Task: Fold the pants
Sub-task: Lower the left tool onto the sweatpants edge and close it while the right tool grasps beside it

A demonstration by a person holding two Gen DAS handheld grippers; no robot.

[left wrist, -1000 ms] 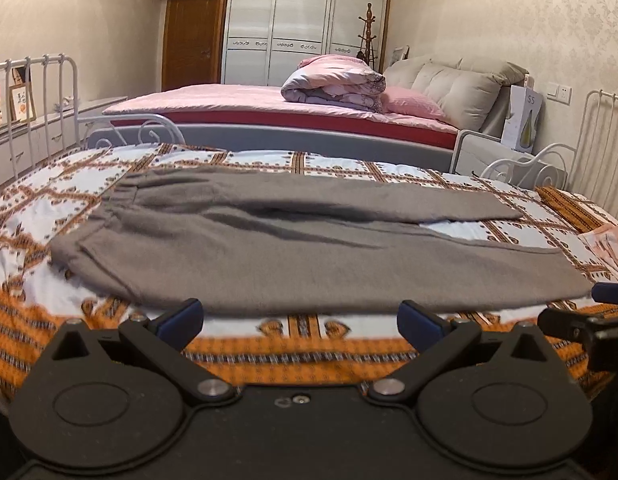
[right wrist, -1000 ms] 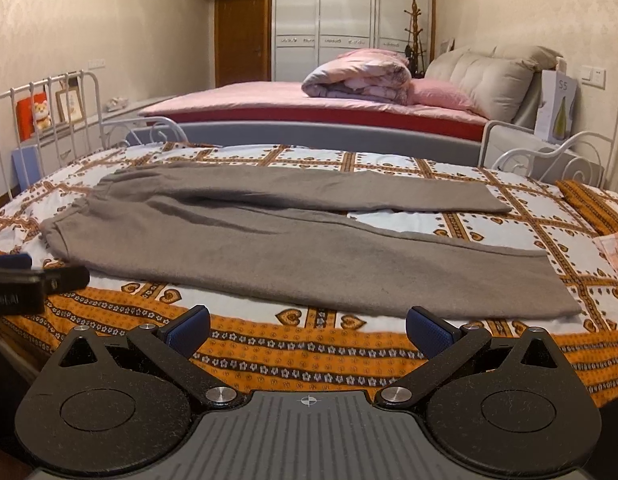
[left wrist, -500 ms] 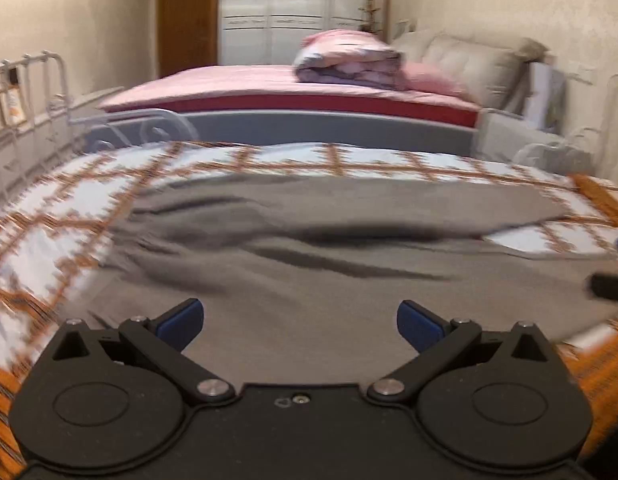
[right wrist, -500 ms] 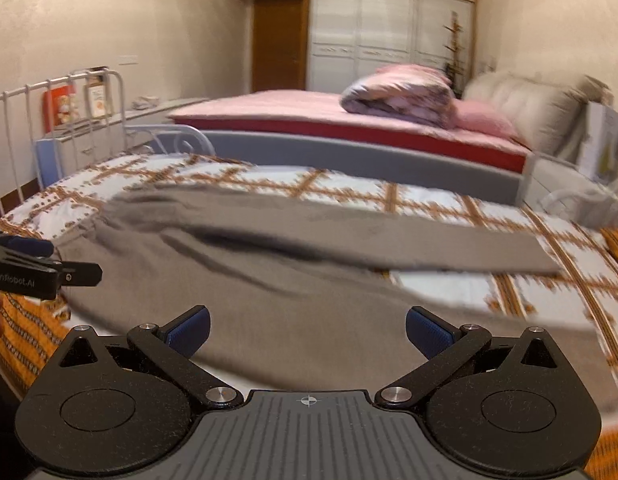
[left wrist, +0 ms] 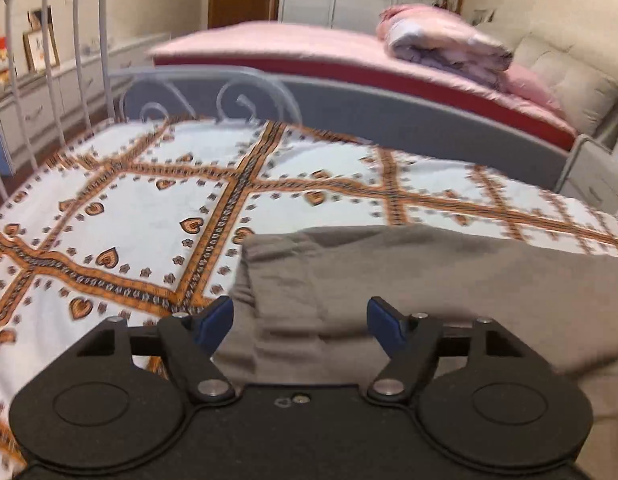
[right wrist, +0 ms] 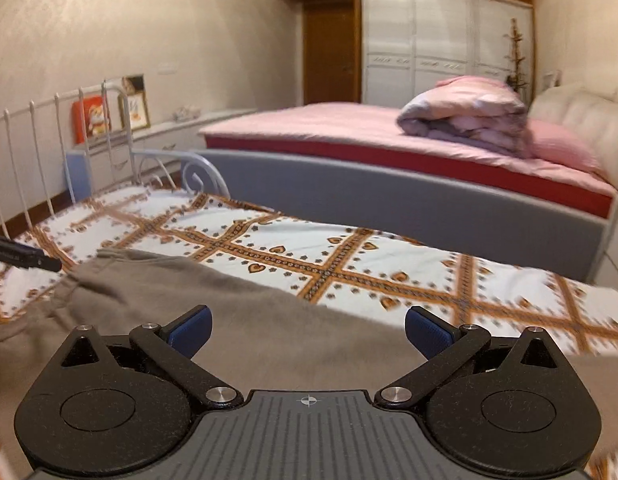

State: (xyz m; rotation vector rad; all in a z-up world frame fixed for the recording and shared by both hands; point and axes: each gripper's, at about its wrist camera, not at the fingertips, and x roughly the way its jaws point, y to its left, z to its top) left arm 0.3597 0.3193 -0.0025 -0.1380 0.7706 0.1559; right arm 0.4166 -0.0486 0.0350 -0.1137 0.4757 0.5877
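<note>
Both sets of fingers, left (left wrist: 300, 321) and right (right wrist: 308, 330), spread wide, holding nothing, over grey pants (left wrist: 409, 280) near bed (left wrist: 129, 200) front edge; no fold visible yet.

Left gripper (left wrist: 300, 317): matte black body, two round discs, blue pads (left wrist: 216, 317), silver pivot screws. Right gripper (right wrist: 307, 330): same black linkage and blue pads (right wrist: 425, 330), but grey ribbed centre plate with crosshair mark.

One pair of grey pants (left wrist: 409, 280), two beds (right wrist: 389, 128), one rolled quilt (right wrist: 465, 116).
</note>
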